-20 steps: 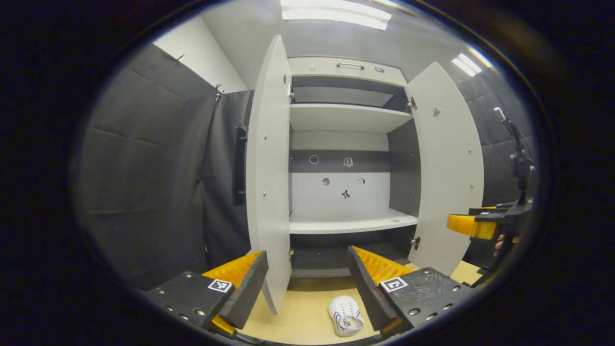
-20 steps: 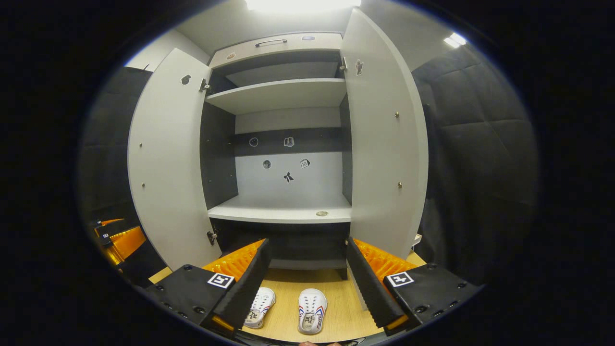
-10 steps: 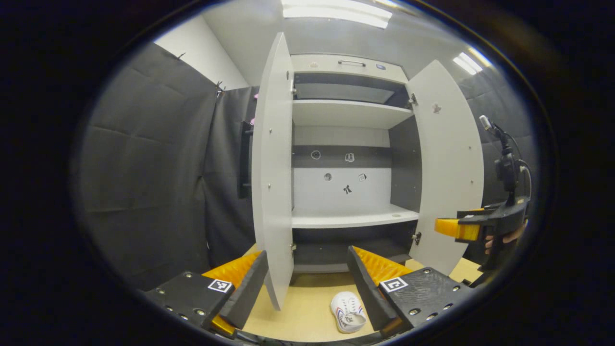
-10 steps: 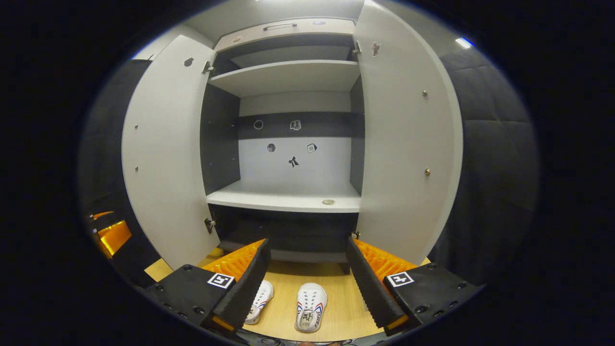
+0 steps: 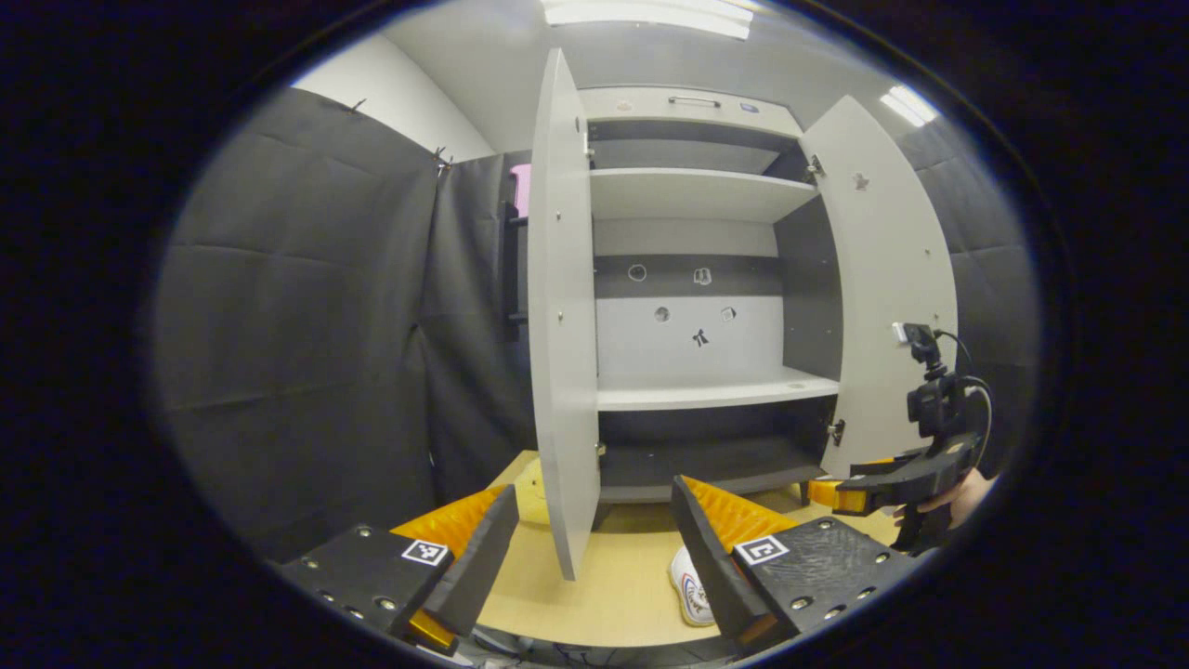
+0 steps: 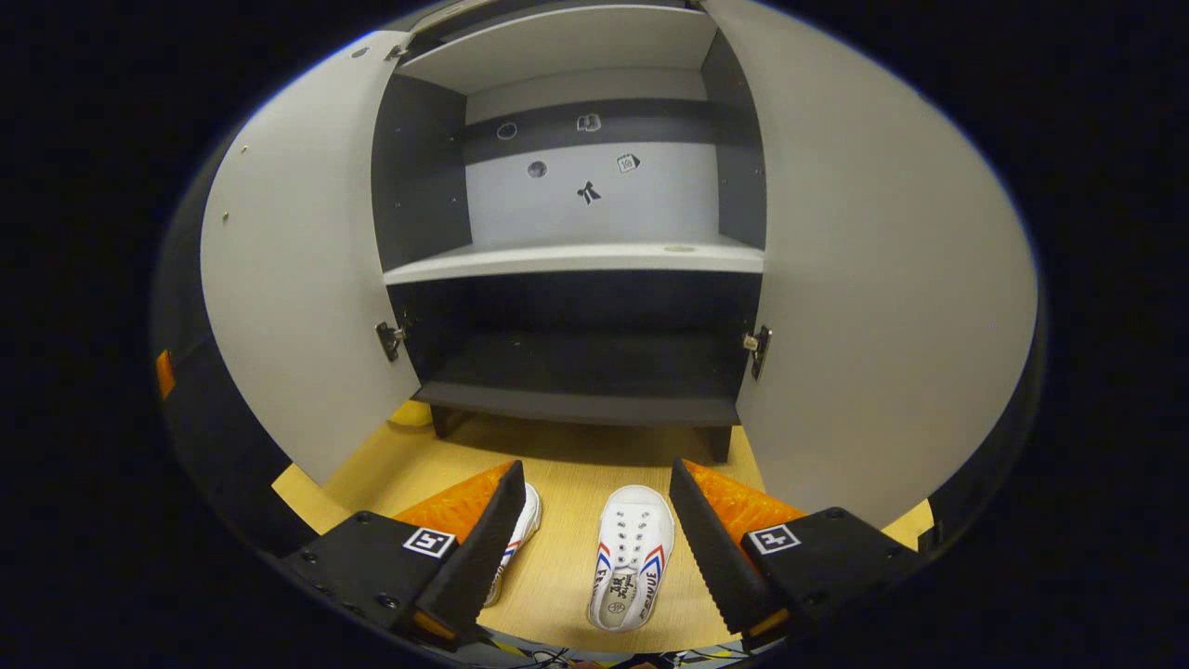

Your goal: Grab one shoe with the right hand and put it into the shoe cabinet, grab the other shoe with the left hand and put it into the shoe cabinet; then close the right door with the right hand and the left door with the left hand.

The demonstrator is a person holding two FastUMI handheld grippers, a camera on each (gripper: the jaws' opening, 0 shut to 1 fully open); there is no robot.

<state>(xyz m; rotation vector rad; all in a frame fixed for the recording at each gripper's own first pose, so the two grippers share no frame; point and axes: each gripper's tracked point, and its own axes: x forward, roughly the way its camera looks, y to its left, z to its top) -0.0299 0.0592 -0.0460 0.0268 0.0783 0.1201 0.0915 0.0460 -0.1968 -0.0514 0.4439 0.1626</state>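
Right claw (image 6: 594, 544) open | shoes (image 6: 632, 557) on wooden floor (image 6: 576, 465) | cabinet (image 6: 576, 260) open

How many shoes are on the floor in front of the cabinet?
2. One shoe lies between the right gripper's fingers; the other shoe lies beside it, partly hidden behind the other finger. Both are outside the cabinet.

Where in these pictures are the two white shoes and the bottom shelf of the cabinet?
right shoe (image 6: 630, 556), right gripper view, on its laced upper.
left shoe (image 6: 523, 526), right gripper view, on the side showing beside the tongs' finger.
bottom shelf (image 6: 581, 367), right gripper view, on its dark bare board.
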